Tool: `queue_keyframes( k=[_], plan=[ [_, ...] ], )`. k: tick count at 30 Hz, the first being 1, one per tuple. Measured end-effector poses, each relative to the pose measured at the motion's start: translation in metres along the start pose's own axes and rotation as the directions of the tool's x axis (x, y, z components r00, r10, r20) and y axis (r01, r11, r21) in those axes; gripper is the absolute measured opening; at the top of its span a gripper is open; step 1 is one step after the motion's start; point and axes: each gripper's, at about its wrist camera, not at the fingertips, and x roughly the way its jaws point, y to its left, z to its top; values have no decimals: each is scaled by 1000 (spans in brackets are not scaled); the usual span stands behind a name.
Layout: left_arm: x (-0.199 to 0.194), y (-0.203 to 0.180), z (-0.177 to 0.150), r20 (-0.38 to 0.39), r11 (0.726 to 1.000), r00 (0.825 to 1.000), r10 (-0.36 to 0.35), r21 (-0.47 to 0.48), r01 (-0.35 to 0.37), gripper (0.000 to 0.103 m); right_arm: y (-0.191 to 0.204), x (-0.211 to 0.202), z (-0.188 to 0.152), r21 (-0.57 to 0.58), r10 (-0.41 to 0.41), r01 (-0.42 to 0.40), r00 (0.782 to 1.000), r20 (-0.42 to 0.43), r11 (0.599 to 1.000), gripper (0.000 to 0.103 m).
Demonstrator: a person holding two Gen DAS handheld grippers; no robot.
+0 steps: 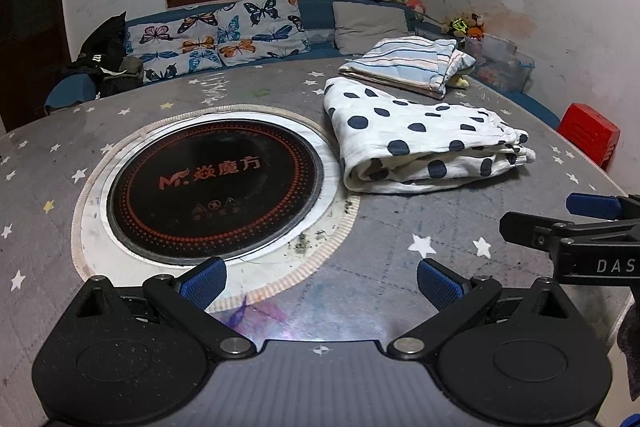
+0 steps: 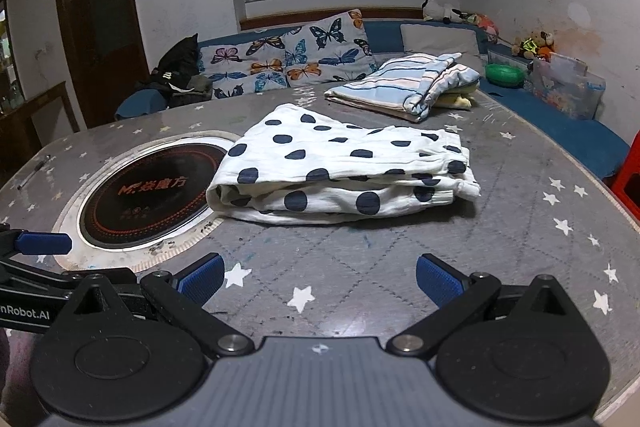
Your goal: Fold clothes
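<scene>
I find the polka-dot garment (image 2: 340,173) folded flat on the star-patterned table (image 2: 520,227), ahead of my right gripper (image 2: 318,279), whose fingers are spread and hold nothing. A striped folded garment (image 2: 404,83) lies beyond it, apart. My left gripper (image 1: 320,285) is likewise spread and empty, with the round cooktop (image 1: 214,193) ahead-left of its fingers.

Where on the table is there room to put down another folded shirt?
Bare table lies between the right gripper and the polka-dot garment, and rightward to the table edge. The left holds the round induction cooktop. It is crowded at the back: the striped folded garment lies close behind the polka-dot one. The left gripper is open too.
</scene>
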Motion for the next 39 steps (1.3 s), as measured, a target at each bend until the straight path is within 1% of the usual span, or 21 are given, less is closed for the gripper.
queue_keyframes(
  k=[4, 10, 19, 26, 31, 39],
  plan=[
    [4, 11, 3, 8, 1000, 1000, 0, 5, 0, 103, 9, 5, 2, 1, -25, 25, 1000, -13, 1000, 103],
    [10, 26, 9, 13, 999, 999, -30, 13, 30, 103, 21, 7, 5, 18, -82, 83, 996, -25, 996, 103],
    [11, 43, 11, 26, 996, 996, -90, 26, 89, 103, 39, -5, 10, 16, -172, 173, 985, -30, 985, 103],
    [14, 47, 14, 25, 991, 991, -129, 44, 128, 103, 44, -14, 11, 28, -231, 232, 973, -29, 972, 103],
    [18, 46, 18, 24, 988, 989, -144, 58, 142, 103, 47, -16, 14, 25, -253, 253, 967, -19, 967, 103],
    [25, 37, 23, 11, 979, 983, -183, 93, 182, 103, 43, -20, 13, 55, -280, 280, 960, -19, 958, 103]
  ],
)
